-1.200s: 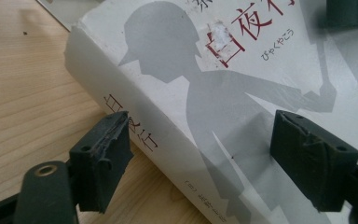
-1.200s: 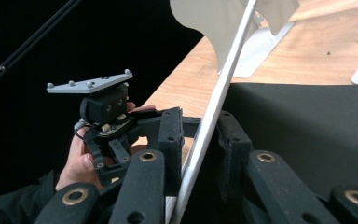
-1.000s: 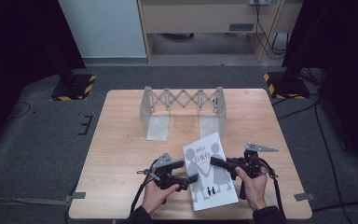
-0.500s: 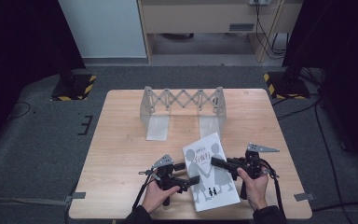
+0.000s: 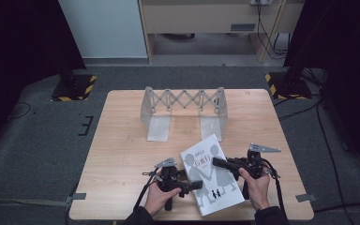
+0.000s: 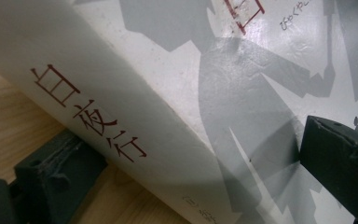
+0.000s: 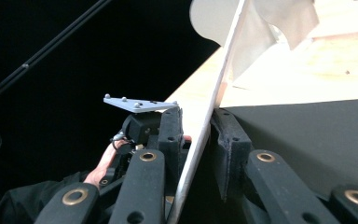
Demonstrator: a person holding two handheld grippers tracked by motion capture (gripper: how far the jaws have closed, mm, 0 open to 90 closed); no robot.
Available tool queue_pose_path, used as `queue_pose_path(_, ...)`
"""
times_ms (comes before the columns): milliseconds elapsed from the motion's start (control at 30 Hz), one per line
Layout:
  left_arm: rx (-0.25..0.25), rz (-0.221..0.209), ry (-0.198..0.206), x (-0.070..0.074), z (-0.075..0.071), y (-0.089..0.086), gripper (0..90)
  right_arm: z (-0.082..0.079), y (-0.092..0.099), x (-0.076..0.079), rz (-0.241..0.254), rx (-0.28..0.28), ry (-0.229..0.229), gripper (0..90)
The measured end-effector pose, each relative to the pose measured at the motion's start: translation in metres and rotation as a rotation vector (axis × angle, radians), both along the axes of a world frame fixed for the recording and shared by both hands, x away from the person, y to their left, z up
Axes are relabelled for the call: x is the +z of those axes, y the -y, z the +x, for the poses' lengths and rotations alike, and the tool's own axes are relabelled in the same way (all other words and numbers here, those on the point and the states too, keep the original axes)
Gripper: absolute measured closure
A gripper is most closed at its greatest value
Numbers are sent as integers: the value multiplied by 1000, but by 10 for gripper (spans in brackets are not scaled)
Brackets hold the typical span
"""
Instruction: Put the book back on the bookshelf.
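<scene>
Near the front edge of the pale wooden worktop lies a white paperback book. Left gripper straddles its spine, jaws apart; right gripper pinches its lifted cover. Open worktop stretches leftward.

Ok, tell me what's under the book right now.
The book lies cover-up on the wooden table. In the left gripper view one jaw of the left gripper sits beneath its spine side, over bare wood. Whatever lies under the rest is covered by the book.
</scene>
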State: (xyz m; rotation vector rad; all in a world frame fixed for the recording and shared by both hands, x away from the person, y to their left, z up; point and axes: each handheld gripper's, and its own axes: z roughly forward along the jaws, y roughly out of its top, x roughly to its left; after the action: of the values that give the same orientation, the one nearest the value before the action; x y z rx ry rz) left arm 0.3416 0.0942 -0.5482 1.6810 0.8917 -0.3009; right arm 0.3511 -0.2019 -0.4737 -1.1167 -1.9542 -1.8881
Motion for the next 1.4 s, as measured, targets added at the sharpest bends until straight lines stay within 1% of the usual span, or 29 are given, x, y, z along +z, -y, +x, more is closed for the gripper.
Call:
queue_pose_path(133,-13,12,-61,-3,1,2,0,3,2,-3,-57,-11,-16,742)
queue_pose_path(167,-14,13,-60,-3,1,2,3,4,2,-4,-81,-12,-17,739)
queue_pose_path(200,-12,18,-60,-3,1,2,5,4,4,-4,-92,-13,-13,737)
queue_pose_path(233,-11,20,-58,-3,1,2,8,3,4,-5,-112,-21,-2,735)
queue_pose_path(267,-8,20,-58,-3,1,3,8,4,5,-5,-119,-23,3,732)
queue_pose_path(333,-6,21,-59,-3,1,3,13,4,6,-6,-149,-31,29,720)
queue_pose_path(400,-3,23,-60,-3,1,3,21,4,7,-6,-186,-44,69,675)
queue_pose_path(433,-2,23,-60,-3,1,3,27,4,8,-7,-217,-57,100,661)
queue_pose_path(500,-1,18,-64,-3,1,2,33,3,9,-9,-225,-67,114,633)
queue_pose_path(700,6,5,-77,-4,1,1,54,5,13,-13,-227,-100,106,538)
queue_pose_path(733,5,4,-79,-4,2,1,57,5,13,-14,-223,-105,95,535)
queue_pose_path(800,8,0,-83,-5,2,0,66,5,15,-14,-236,-111,97,530)
queue_pose_path(833,13,-2,-86,-5,2,0,77,5,17,-14,-253,-119,102,532)
queue_pose_path(867,19,5,-88,-5,2,-1,92,4,19,-13,-293,-134,111,536)
queue_pose_path(900,31,12,-91,-5,2,-2,127,4,21,-13,-352,-143,114,508)
queue_pose_path(933,37,12,-94,-5,2,-3,173,3,21,-17,-413,-150,110,539)
queue_pose_path(967,40,4,-98,-5,3,-3,185,3,20,-21,-415,-129,104,569)
queue_pose_path(1000,43,-4,-109,-6,3,-3,185,3,19,-25,-397,-110,87,554)
queue_pose_path(1033,43,-3,-109,-6,3,-4,192,2,15,-28,-387,-96,65,556)
queue_pose_path(1067,46,-3,-108,-6,3,-4,193,2,10,-30,-417,-81,60,553)
queue_pose_path(1100,46,-3,-108,-6,2,-3,193,2,5,-31,-432,-75,71,541)
queue_pose_path(1133,47,-3,-108,-6,2,-3,193,3,2,-31,-424,-73,64,519)
queue_pose_path(1167,46,-2,-107,-6,2,-3,193,3,1,-30,-423,-82,61,498)
queue_pose_path(1200,47,-2,-107,-6,2,-3,193,4,2,-30,-433,-96,75,468)
queue_pose_path(1233,47,-2,-107,-6,2,-3,194,4,4,-31,-448,-122,79,445)
queue_pose_path(1267,47,-2,-107,-6,2,-3,194,5,8,-33,-446,-139,83,428)
queue_pose_path(1300,47,-2,-107,-6,2,-3,194,5,11,-33,-438,-164,73,399)
queue_pose_path(1333,48,-1,-107,-6,2,-3,194,5,14,-35,-459,-176,71,368)
queue_pose_path(1400,50,0,-106,-5,2,-3,196,6,17,-40,-492,-182,56,349)
